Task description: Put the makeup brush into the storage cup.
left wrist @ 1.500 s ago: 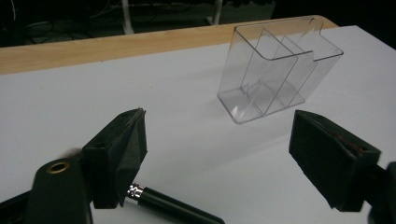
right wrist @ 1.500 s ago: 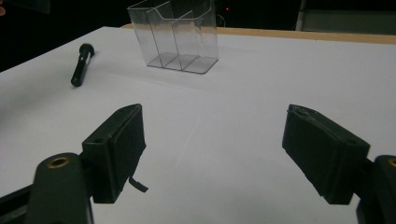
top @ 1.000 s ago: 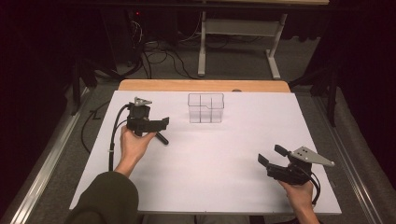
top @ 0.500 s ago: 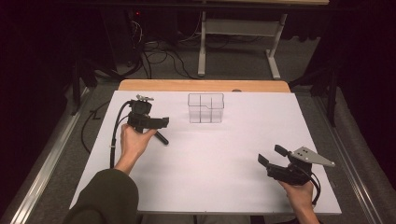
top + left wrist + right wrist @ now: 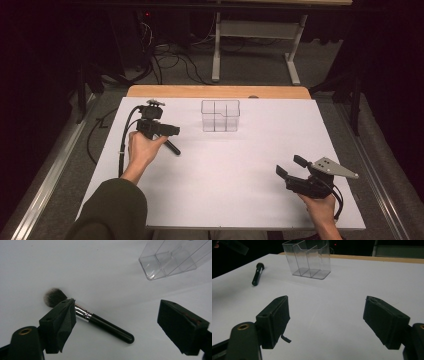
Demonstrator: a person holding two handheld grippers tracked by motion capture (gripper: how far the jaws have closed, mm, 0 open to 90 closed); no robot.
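A white table top fills a dark room. Nearest, at five o'clock, the right gripper rests wide open and empty, unmoved over the last second. At ten o'clock the left gripper has crept slightly forward; its jaws gape, straddling the makeup brush lying flat, not yet pinched. Farther, at twelve o'clock, stands the clear organizer, probably the brush's destination.

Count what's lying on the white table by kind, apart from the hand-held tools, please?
Brush: 1
Clear box: 1
Total: 2
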